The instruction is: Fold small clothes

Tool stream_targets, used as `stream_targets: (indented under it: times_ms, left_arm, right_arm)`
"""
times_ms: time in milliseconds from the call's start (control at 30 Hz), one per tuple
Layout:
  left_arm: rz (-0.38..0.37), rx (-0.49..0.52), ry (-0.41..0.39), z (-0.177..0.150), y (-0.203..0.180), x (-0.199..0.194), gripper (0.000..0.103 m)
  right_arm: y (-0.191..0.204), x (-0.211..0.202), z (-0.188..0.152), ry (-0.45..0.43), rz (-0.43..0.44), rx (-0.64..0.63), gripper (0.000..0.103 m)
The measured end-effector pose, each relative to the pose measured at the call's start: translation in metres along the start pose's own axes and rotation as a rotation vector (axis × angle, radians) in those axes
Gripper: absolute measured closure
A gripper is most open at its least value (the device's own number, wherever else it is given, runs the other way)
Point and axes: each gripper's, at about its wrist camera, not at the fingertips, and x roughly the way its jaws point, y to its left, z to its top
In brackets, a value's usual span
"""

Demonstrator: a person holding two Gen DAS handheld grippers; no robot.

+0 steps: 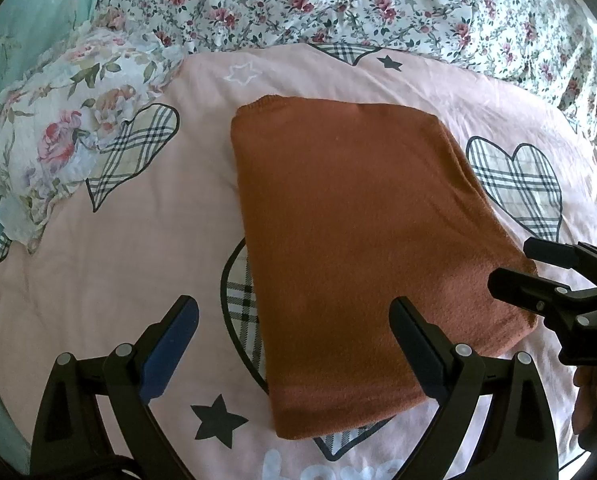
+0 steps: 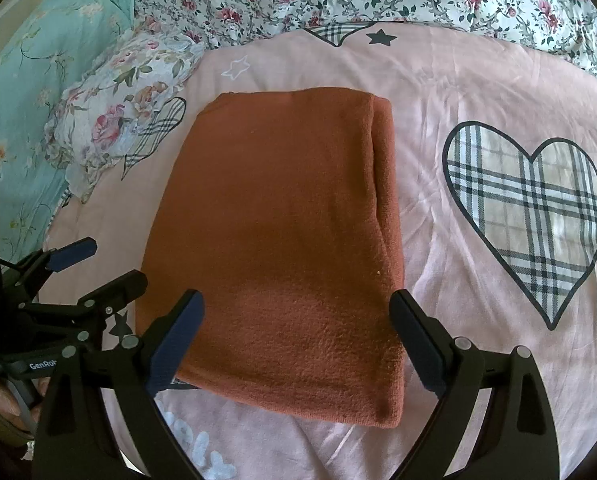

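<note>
A rust-orange fleece garment [image 1: 350, 248] lies folded into a neat rectangle on the pink bedsheet [image 1: 118, 264]; it also shows in the right wrist view [image 2: 282, 248]. My left gripper [image 1: 294, 320] is open and empty, hovering above the garment's near left edge. My right gripper [image 2: 298, 316] is open and empty above the garment's near end. Each gripper shows in the other's view: the right one [image 1: 514, 264] at the garment's right corner, the left one [image 2: 106, 260] at its left side.
The pink sheet has plaid hearts [image 2: 526, 216] and dark stars [image 1: 218, 420]. A floral pillow [image 1: 66, 144] lies at the left, a floral quilt [image 1: 338, 4] runs along the back, and teal bedding [image 2: 38, 80] lies at the far left.
</note>
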Motion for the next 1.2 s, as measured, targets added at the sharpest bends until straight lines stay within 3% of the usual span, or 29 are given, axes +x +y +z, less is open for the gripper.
stream_targets:
  times_ms: [1200]
  left_arm:
    - [-0.003, 0.003, -0.003, 0.0007, -0.0027, -0.0029, 0.006]
  right_arm:
    - [-0.0015, -0.0037, 0.0018, -0.010, -0.002, 0.006, 0.009]
